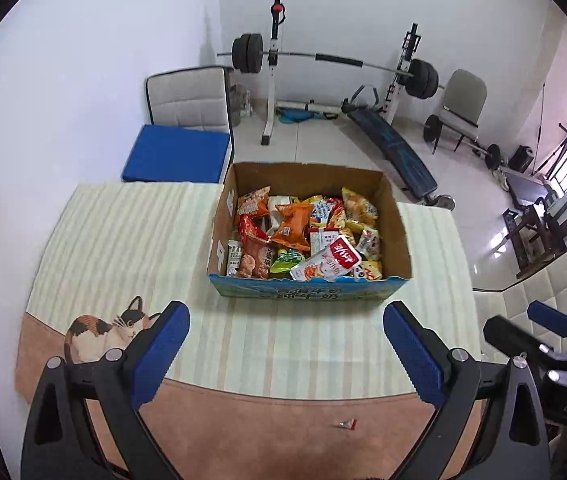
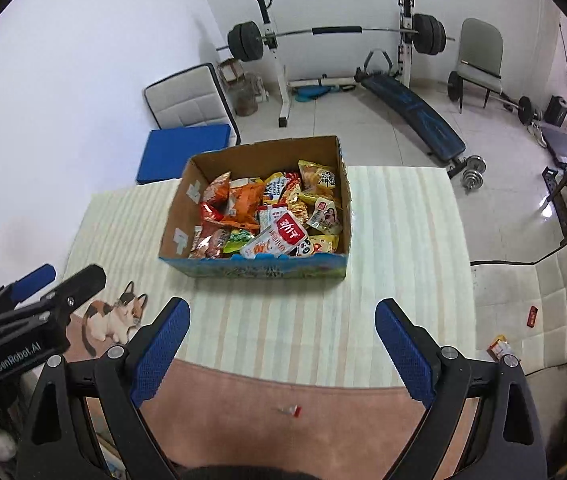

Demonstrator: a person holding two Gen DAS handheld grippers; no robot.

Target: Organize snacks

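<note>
- Cardboard box [image 1: 397,220] of snacks [image 1: 303,236] sits mid-surface [image 1: 131,240], ahead of both tongs.
- Left tongs [image 1: 286,354] and right tongs [image 2: 282,350] gape wide, empty.
- Sorting seems unstarted; next, reach in and pinch one packet.

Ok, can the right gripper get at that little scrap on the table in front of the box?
Probably yes. The right gripper is open and empty, and the scrap lies alone on bare tablecloth, nearer than the snack box. Nothing stands between them.
</note>
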